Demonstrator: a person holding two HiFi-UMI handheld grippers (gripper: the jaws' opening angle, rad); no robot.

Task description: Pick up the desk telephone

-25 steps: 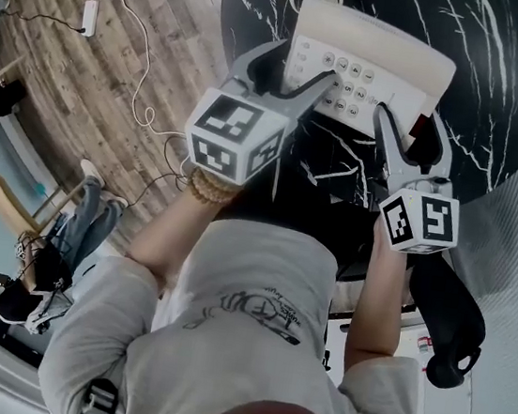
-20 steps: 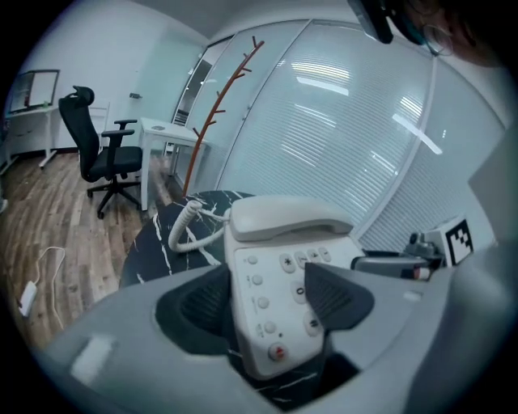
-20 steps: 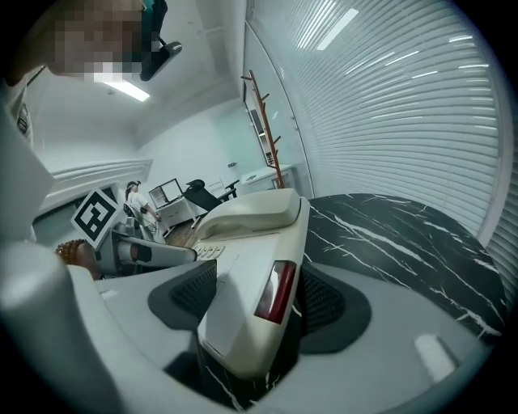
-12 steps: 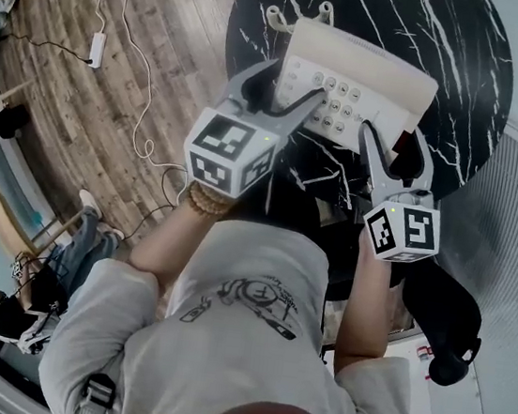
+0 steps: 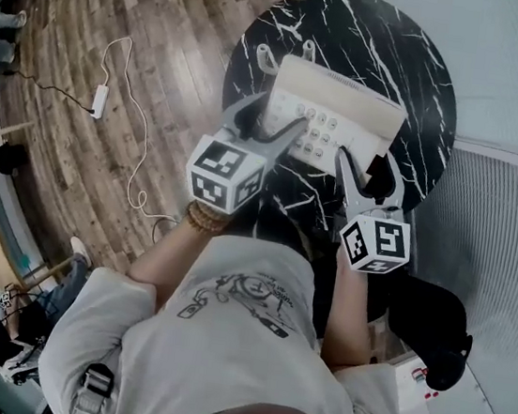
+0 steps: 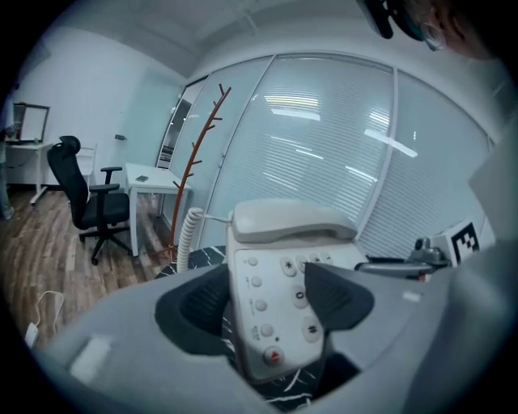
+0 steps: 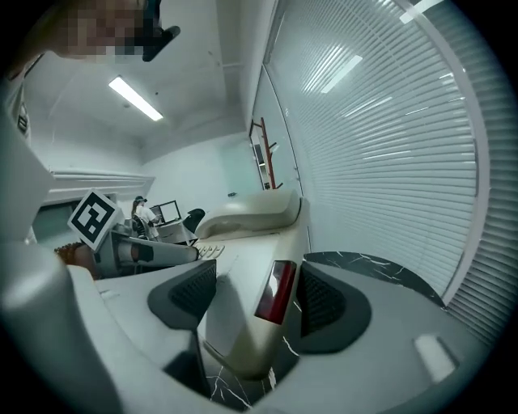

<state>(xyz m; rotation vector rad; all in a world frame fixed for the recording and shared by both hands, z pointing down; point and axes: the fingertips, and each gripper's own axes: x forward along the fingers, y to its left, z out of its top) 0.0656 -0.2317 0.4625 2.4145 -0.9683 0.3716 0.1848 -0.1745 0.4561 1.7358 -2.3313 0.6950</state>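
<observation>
The beige desk telephone [image 5: 332, 116] hangs above the round black marble table [image 5: 426, 91], gripped from both sides. My left gripper [image 5: 269, 127] is shut on its left edge, one pad lying over the keypad [image 6: 279, 299]. My right gripper [image 5: 366, 166] is shut on the right edge by the dark red panel [image 7: 277, 291]. The handset [image 6: 291, 220] rests on its cradle at the far end. A coiled cord [image 6: 188, 234] hangs from the phone's left side. In the right gripper view the phone body [image 7: 243, 299] fills the gap between the pads, with the marble top below it.
A white power strip and cable [image 5: 103, 96] lie on the wood floor to the left. A black office chair [image 5: 432, 328] stands at my right. Behind the table are a slatted glass wall, a red-brown coat stand [image 6: 198, 154] and a desk with a chair [image 6: 93, 202].
Both grippers have risen with the telephone between them. The table and floor now look smaller and farther below. Neither grip has shifted.
</observation>
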